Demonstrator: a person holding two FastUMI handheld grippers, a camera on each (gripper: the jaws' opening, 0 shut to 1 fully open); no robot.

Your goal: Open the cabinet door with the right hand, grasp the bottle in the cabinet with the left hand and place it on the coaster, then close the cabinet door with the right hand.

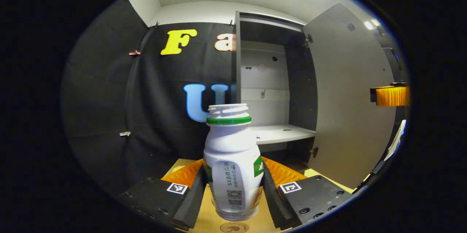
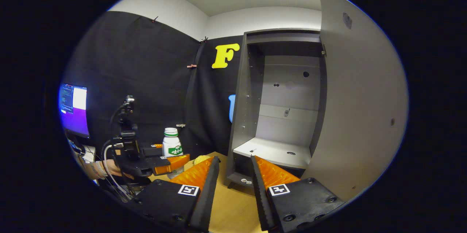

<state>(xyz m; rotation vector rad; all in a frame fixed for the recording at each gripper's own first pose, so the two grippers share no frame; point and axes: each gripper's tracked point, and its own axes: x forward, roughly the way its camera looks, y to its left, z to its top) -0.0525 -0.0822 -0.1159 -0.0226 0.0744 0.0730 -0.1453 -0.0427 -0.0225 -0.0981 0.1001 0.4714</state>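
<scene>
At far left in the right gripper view, a hand carries the left hand-held gripper, its fingers on either side of the bottle. Left gripper view confirms: both pads press the bottle's lower body, so it is clamped, upright, cap off, green ring at the neck. Bottle is out of the cabinet, over the tabletop. A round coaster shows just below the bottle's base; whether the base touches it I cannot tell.

Centre: cabinet stands with its shelf bare. Right hand-held gripper holds its fingers apart on nothing, pointing at the cabinet foot.

Right: door swung wide.

Judgement: step in hand is setting the bottle on the coaster. To do it well: keep the bottle vertical, centre its base over the disc, lower until it bears weight, then part the fingers evenly and back straight out so neither pad drags it. Risk: narrow base, tall body, easily tipped by a sideways release. Door closing waits for that.
</scene>
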